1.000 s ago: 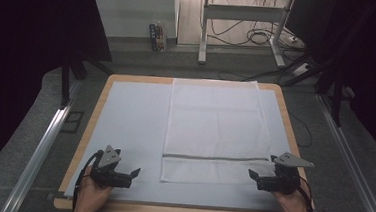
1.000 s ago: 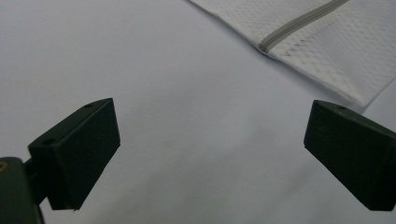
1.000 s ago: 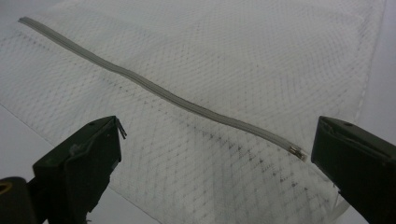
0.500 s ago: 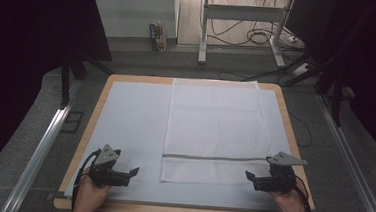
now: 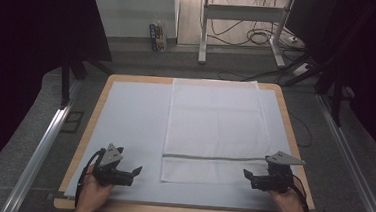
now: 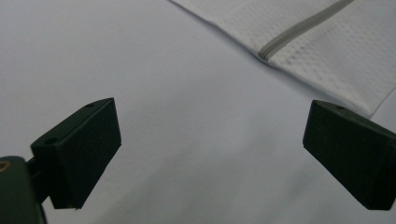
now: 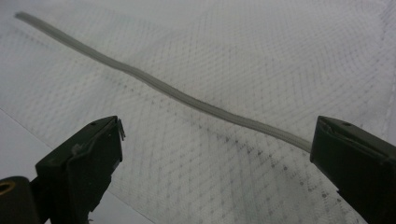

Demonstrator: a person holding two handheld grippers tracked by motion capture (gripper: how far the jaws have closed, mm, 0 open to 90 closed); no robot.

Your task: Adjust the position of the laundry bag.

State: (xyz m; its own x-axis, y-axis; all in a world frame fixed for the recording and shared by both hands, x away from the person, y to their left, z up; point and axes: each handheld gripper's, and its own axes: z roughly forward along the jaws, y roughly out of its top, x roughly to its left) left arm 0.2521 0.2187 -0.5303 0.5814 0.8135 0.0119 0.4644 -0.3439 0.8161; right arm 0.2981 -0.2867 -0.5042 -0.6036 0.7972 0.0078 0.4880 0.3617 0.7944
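high view: i hold both grippers spread and empty at the near edge, the right gripper (image 5: 249,176) at the white mesh laundry bag's (image 5: 215,123) near right corner, the left gripper (image 5: 136,172) just off its left corner, zipper (image 5: 212,157) crosswise.

The mesh bag (image 7: 224,93) runs off the right gripper view's edges, perhaps creased.

Wooden-edged table (image 5: 97,110), pale sheet (image 5: 129,127), seemingly mesh white cloth (image 5: 215,123) flat.
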